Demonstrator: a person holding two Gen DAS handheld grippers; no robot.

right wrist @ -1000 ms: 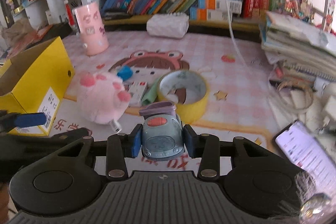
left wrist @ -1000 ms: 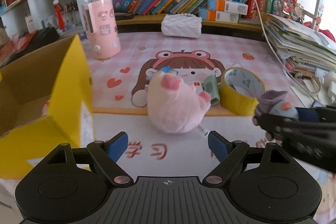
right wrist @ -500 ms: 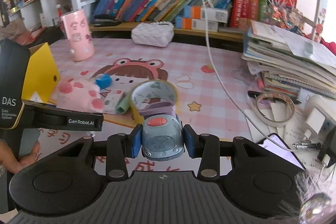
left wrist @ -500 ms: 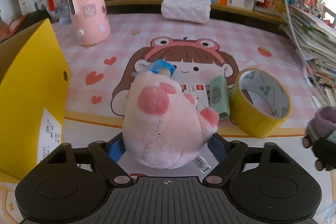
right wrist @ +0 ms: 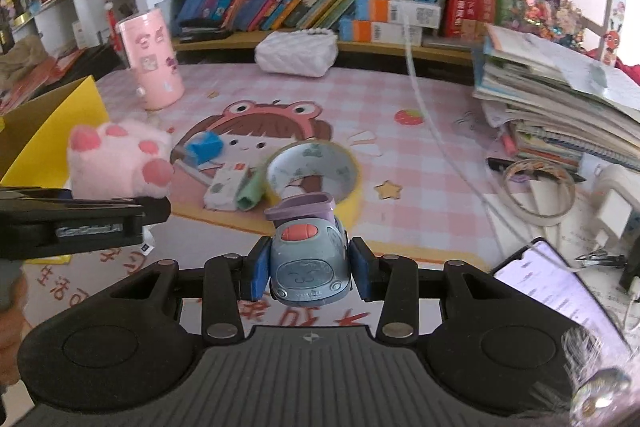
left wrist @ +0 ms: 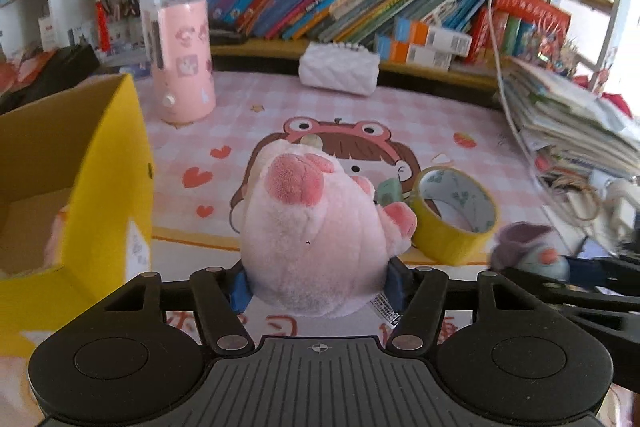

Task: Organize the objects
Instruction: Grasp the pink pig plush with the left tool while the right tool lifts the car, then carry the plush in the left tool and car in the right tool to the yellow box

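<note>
A pink plush toy (left wrist: 316, 227) fills the gap between the blue pads of my left gripper (left wrist: 318, 287), whose jaws are closing and press its sides. In the right wrist view the plush toy (right wrist: 116, 159) hangs above the mat beside the left gripper (right wrist: 80, 223), its label dangling. My right gripper (right wrist: 310, 269) is shut on a blue-grey toy car (right wrist: 306, 255) with a purple top, held over the mat's front edge. The same toy car (left wrist: 532, 255) shows at the right of the left wrist view. An open yellow box (left wrist: 112, 187) stands at the left.
A yellow tape roll (right wrist: 316, 171), a blue block (right wrist: 204, 147), a small card (right wrist: 226, 187) and a green roll (right wrist: 250, 193) lie mid-mat. A pink tumbler (left wrist: 184, 59) and white pouch (left wrist: 340, 67) stand behind. Stacked papers (right wrist: 560, 99) and a phone (right wrist: 560, 287) crowd the right.
My left gripper moved up to the pink plush toy, its jaws narrowed onto it, and the toy now hangs off the mat. The right gripper kept its hold on the toy car.
</note>
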